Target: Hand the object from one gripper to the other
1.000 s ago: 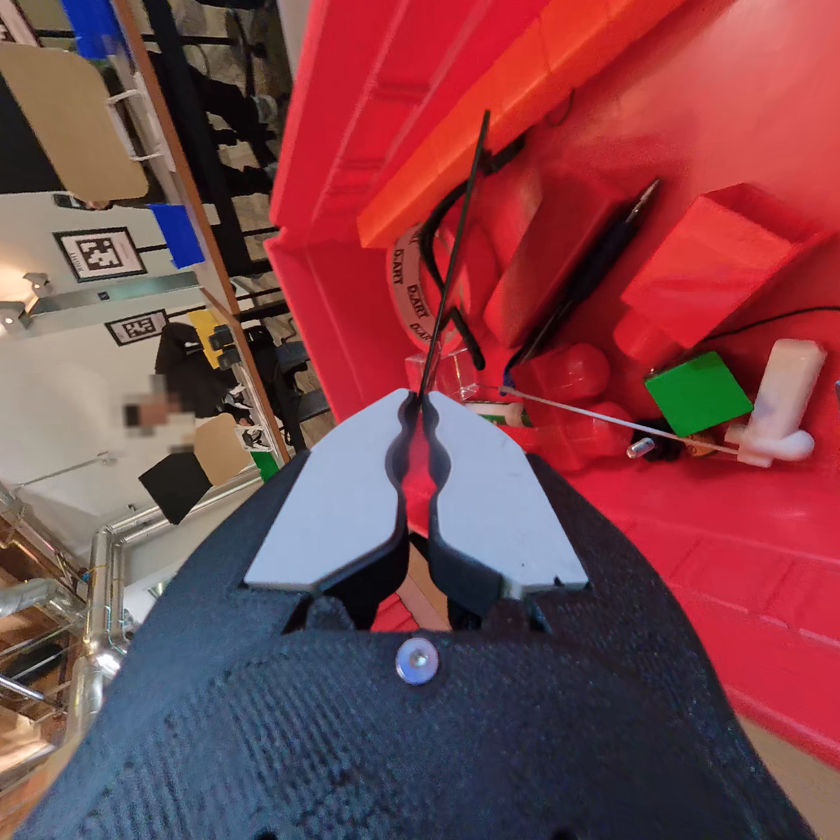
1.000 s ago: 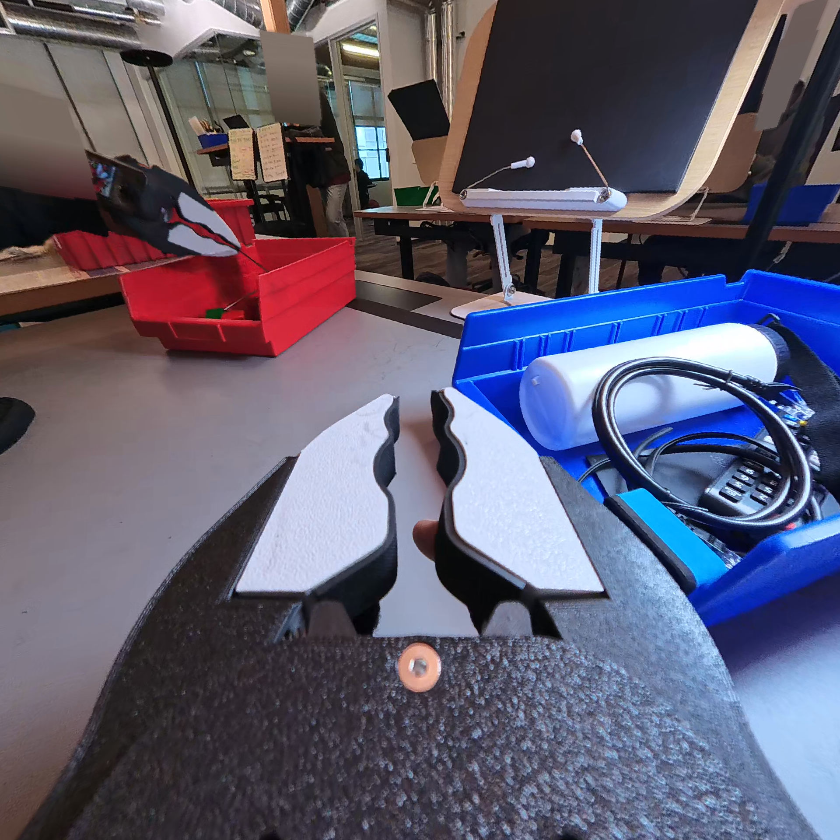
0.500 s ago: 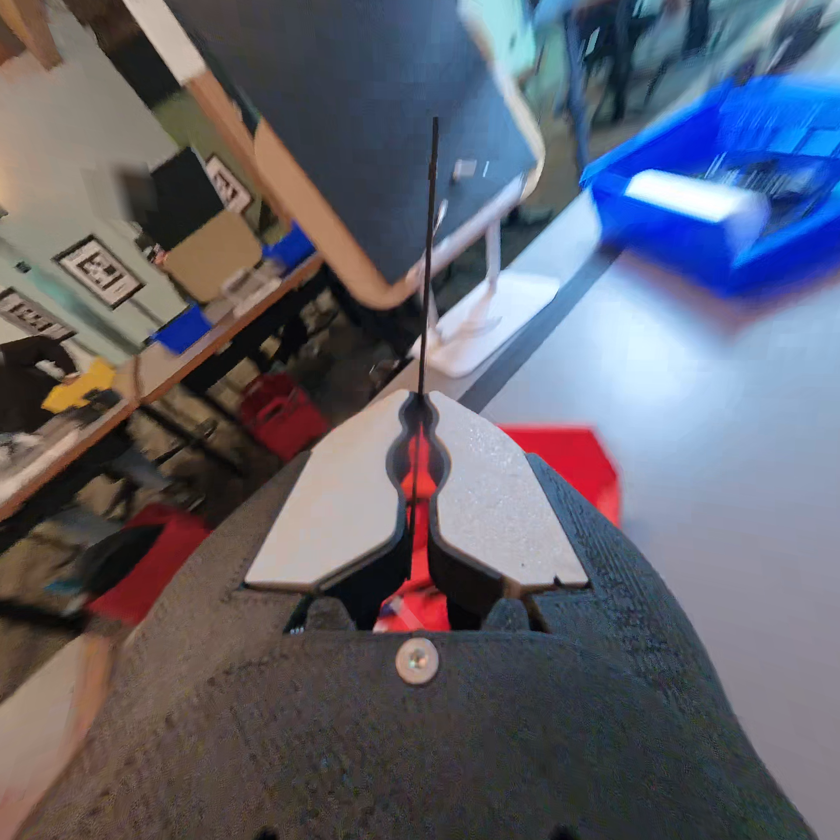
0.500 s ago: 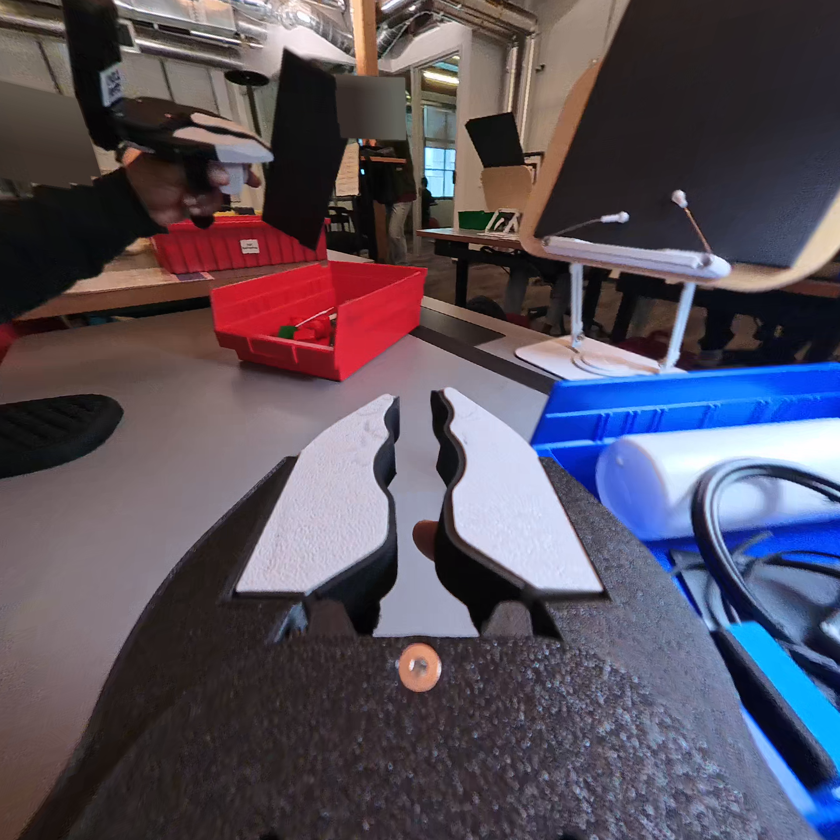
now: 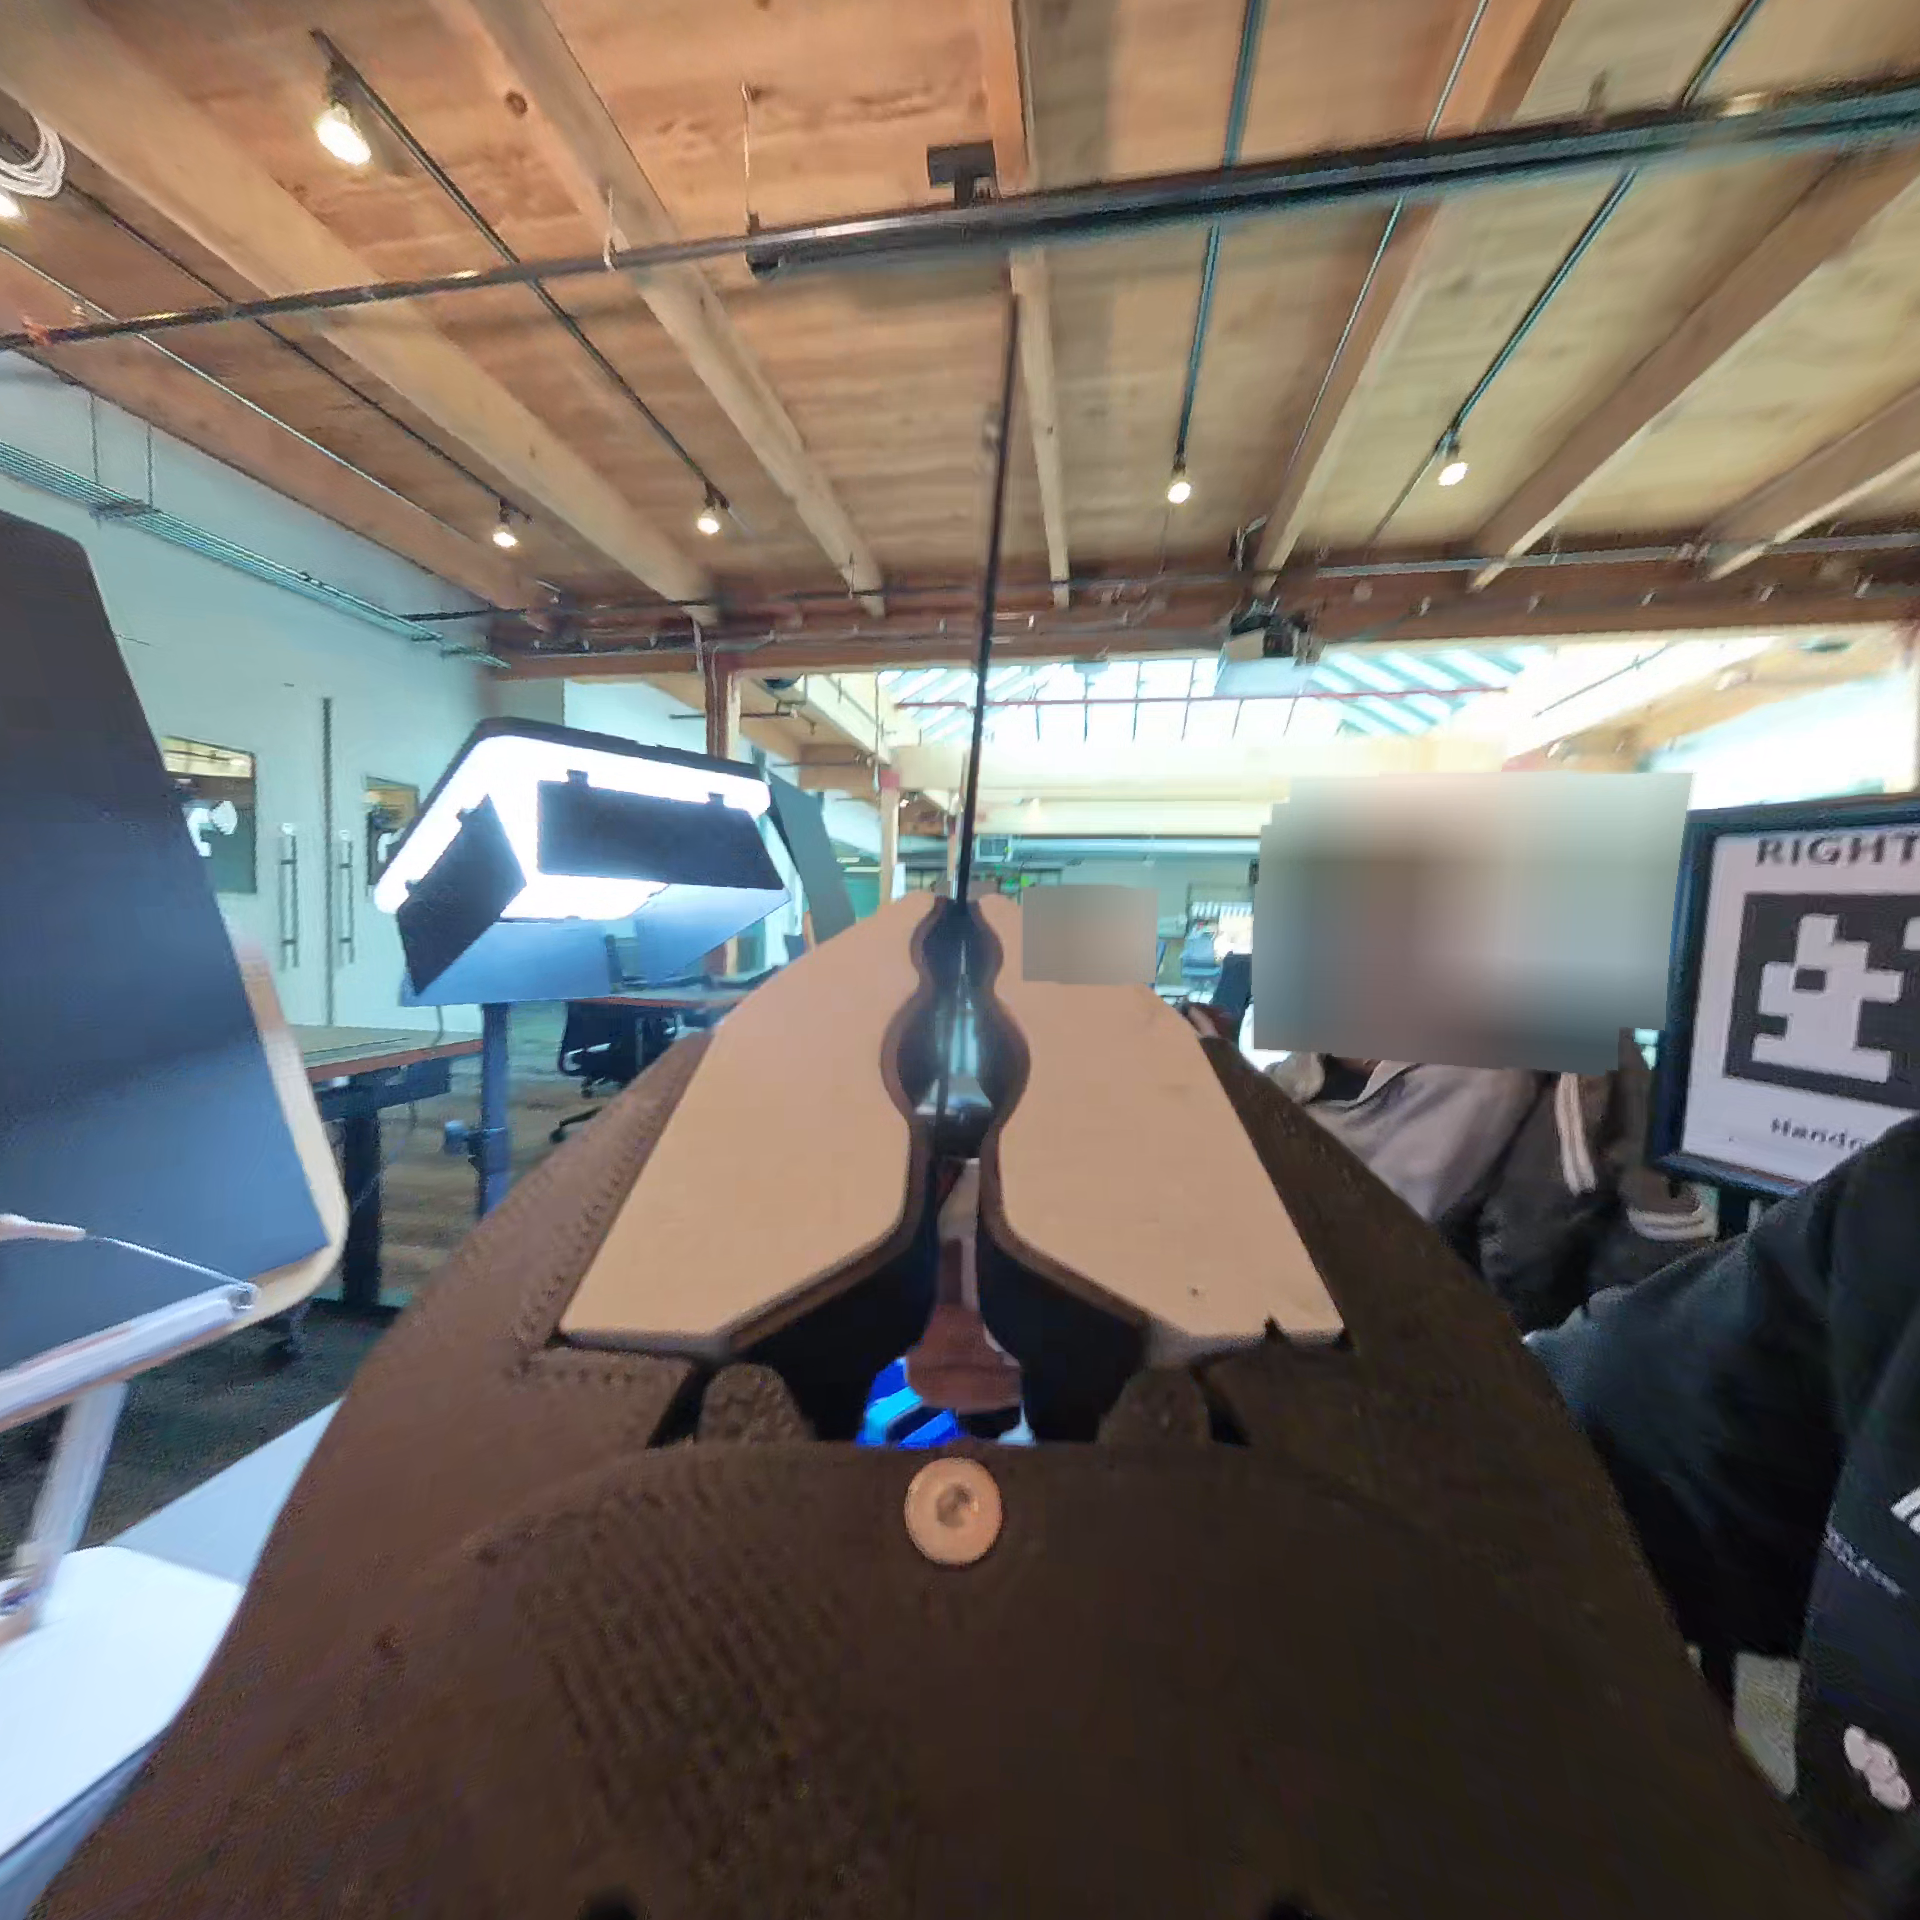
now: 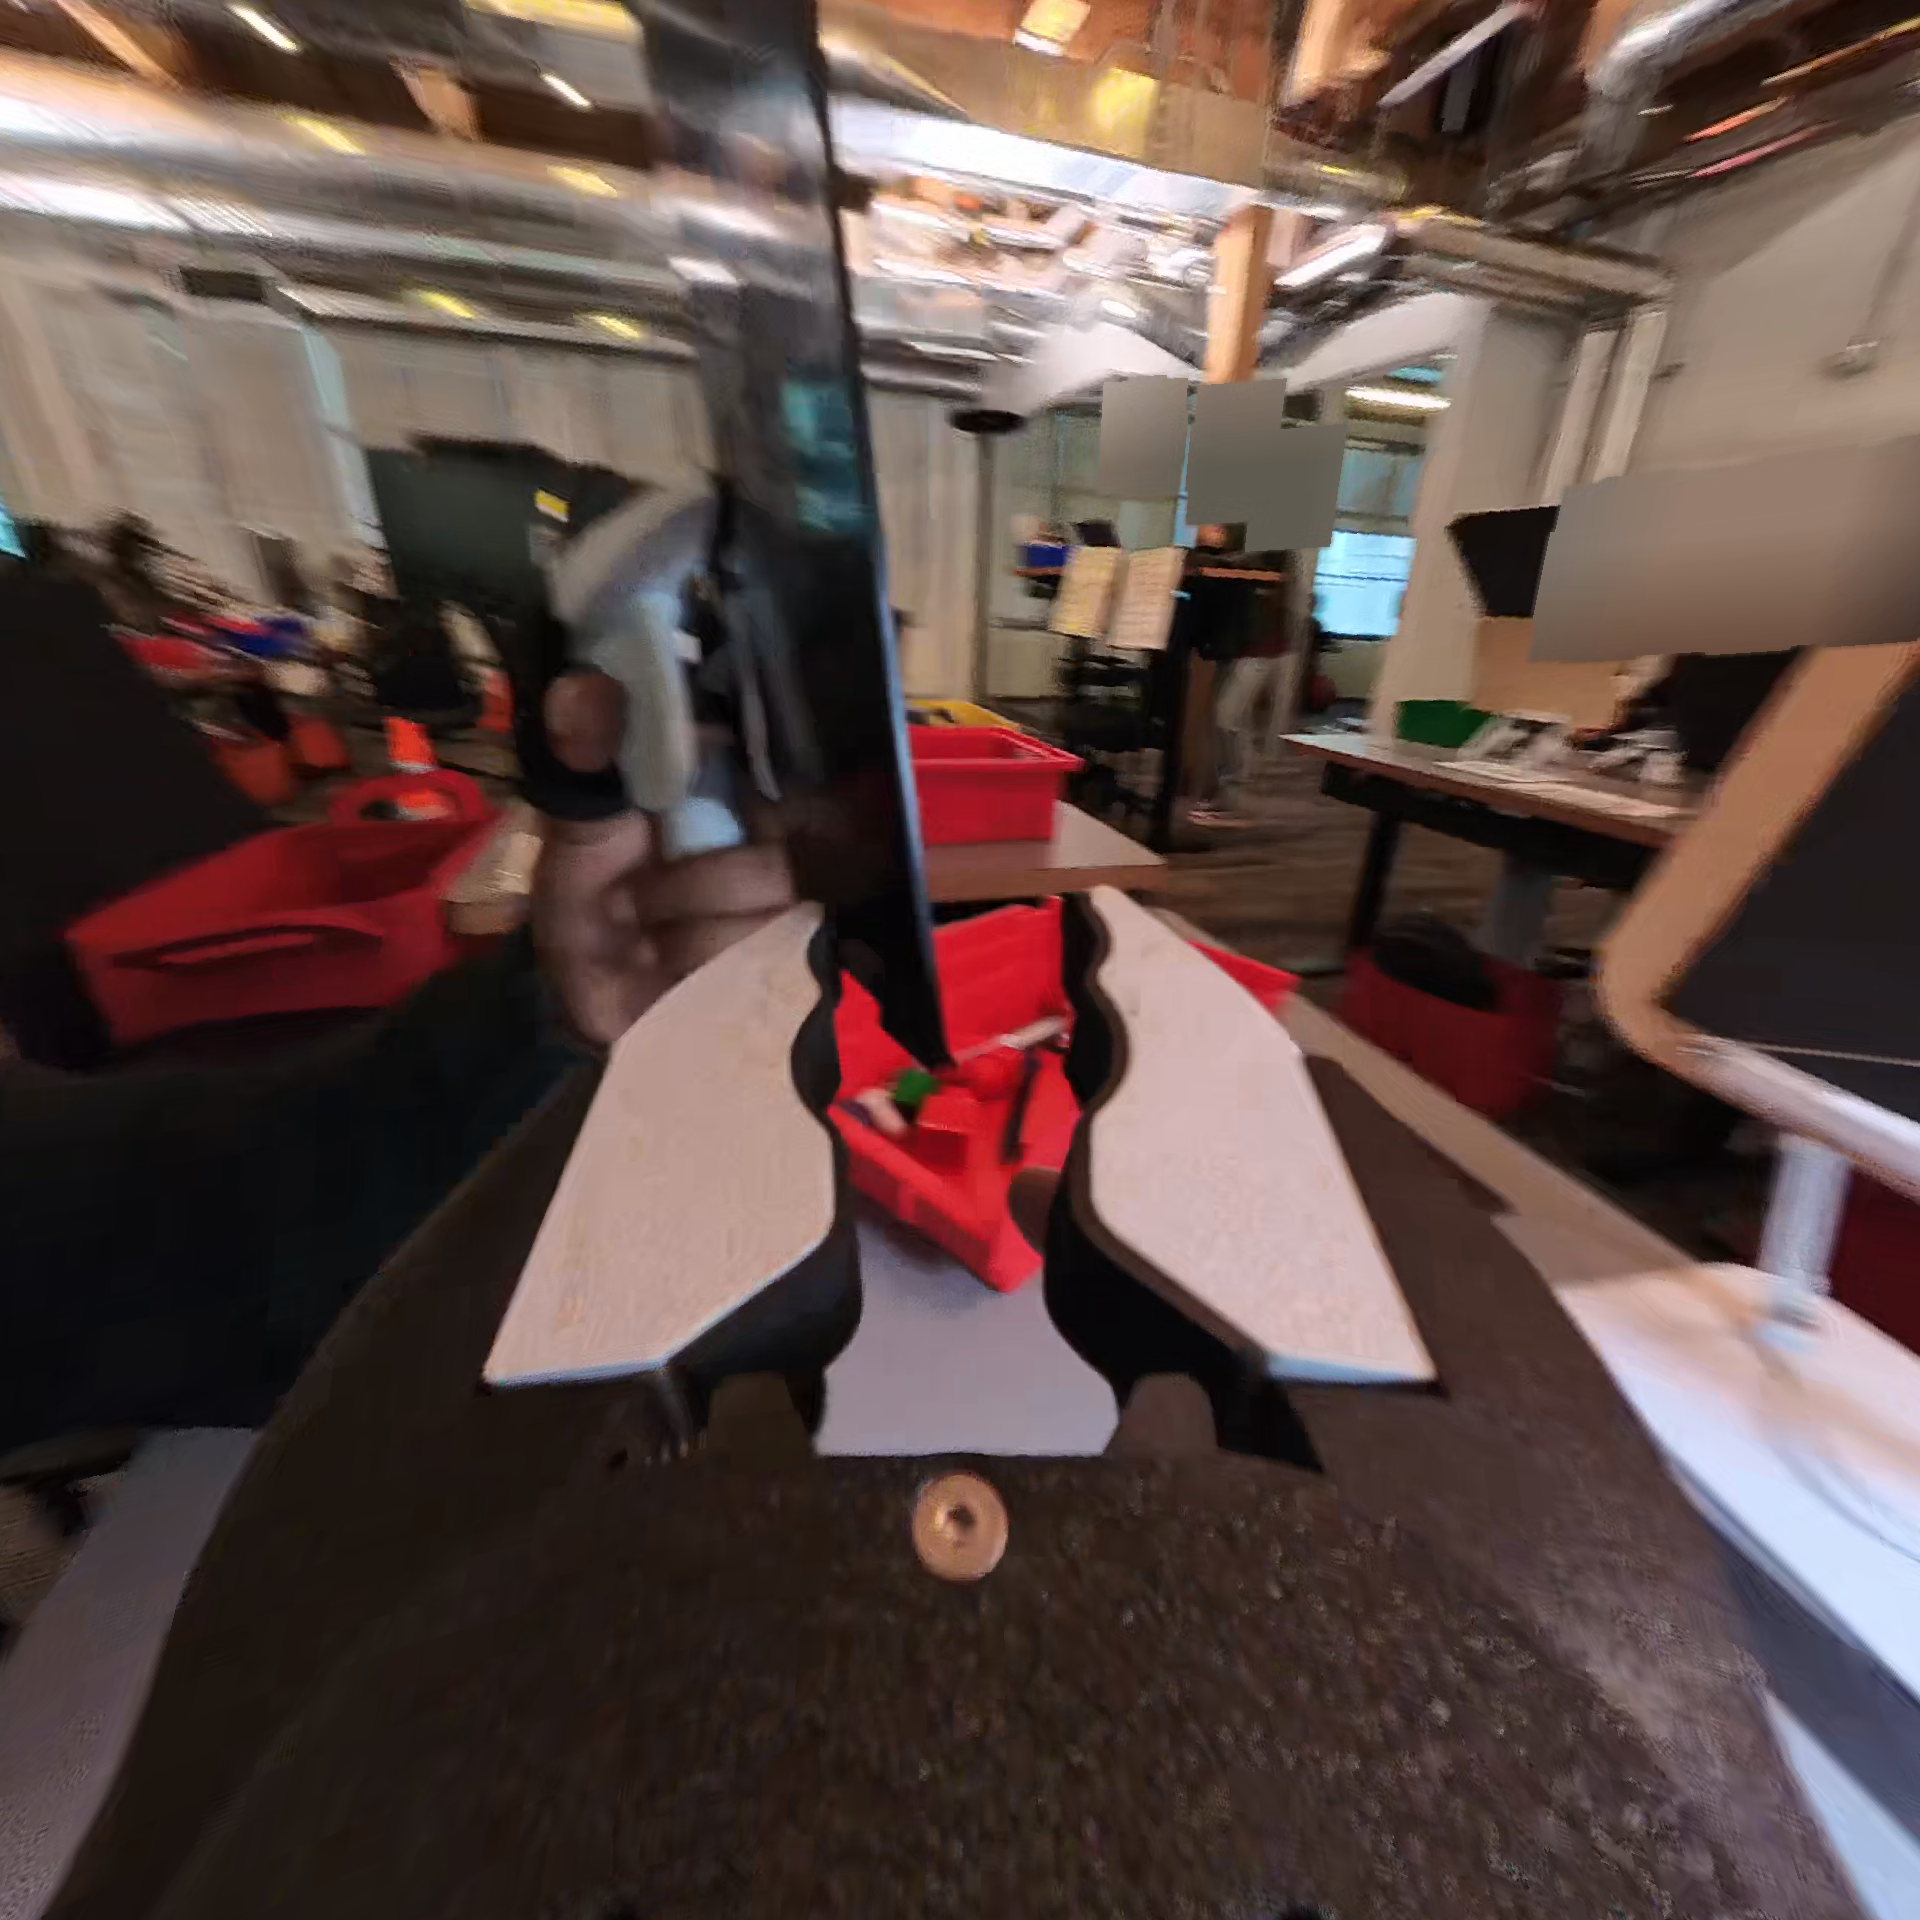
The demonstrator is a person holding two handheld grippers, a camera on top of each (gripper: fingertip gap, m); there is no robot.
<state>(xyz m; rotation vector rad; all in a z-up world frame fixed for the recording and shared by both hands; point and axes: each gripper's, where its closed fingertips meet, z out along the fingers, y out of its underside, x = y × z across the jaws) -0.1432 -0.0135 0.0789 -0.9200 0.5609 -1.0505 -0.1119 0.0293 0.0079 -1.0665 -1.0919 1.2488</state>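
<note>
A thin black flat sheet shows edge-on as a dark line rising from my left gripper, which is shut on its lower edge and points up toward the ceiling. In the right wrist view the sheet hangs as a tall black panel. Its lower corner dips between the open fingers of my right gripper, nearer the left finger, and I cannot tell whether it touches. The left gripper is blurred behind the sheet, held by a hand.
A red bin with a green block and small parts sits on the grey table beyond my right gripper. A white lamp stand is at right. A lit light panel and a dark sleeve flank my left gripper. The grippers' ends are close to 9 cm from one another.
My left gripper lifted the sheet out of the red bin and swung it upward. My right gripper left the blue bin, opened wider and came up to the sheet's lower corner.
</note>
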